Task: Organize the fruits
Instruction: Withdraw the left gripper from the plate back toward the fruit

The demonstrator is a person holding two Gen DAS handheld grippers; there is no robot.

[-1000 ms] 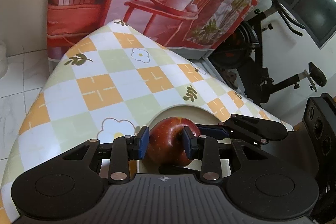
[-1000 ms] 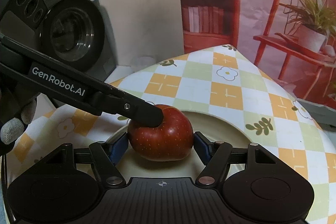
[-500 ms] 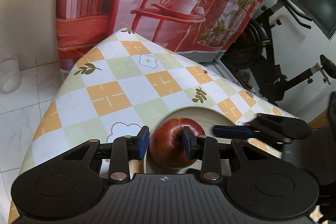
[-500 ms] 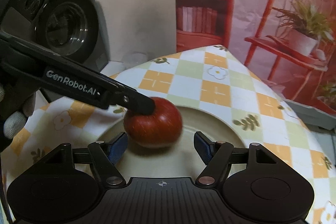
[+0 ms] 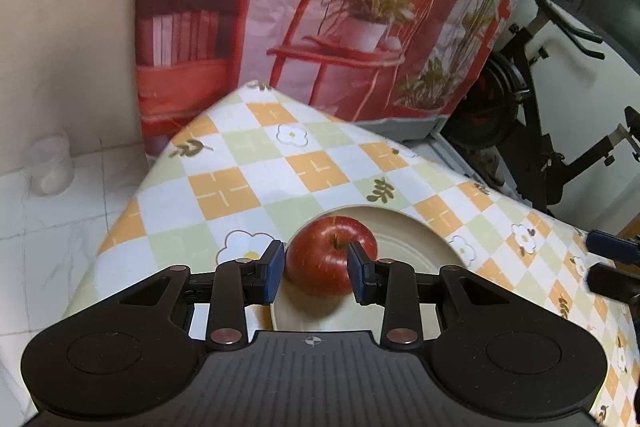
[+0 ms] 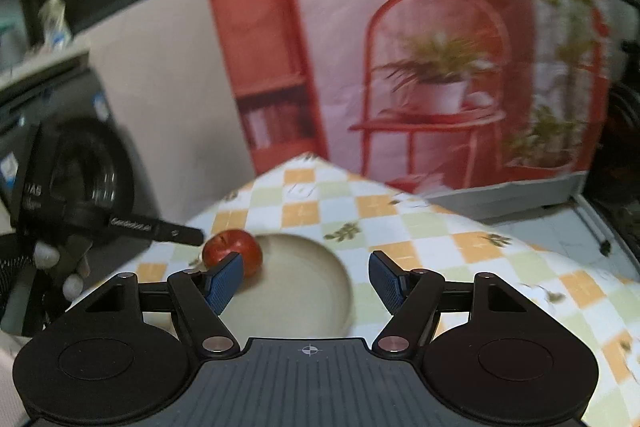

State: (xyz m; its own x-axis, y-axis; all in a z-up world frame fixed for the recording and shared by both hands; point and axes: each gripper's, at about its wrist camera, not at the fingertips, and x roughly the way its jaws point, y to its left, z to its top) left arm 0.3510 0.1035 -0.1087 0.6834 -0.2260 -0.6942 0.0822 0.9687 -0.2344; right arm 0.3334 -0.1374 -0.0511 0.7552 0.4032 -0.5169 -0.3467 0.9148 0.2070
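One glossy red apple, clamped in left tongs, now lifted above round beige plate; right tongs, half-open and empty, have withdrawn rightward. Transfer under way.

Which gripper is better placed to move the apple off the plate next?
Left. The left gripper already has its fingers closed on the apple over the plate; the right gripper is open, empty, off to the side.
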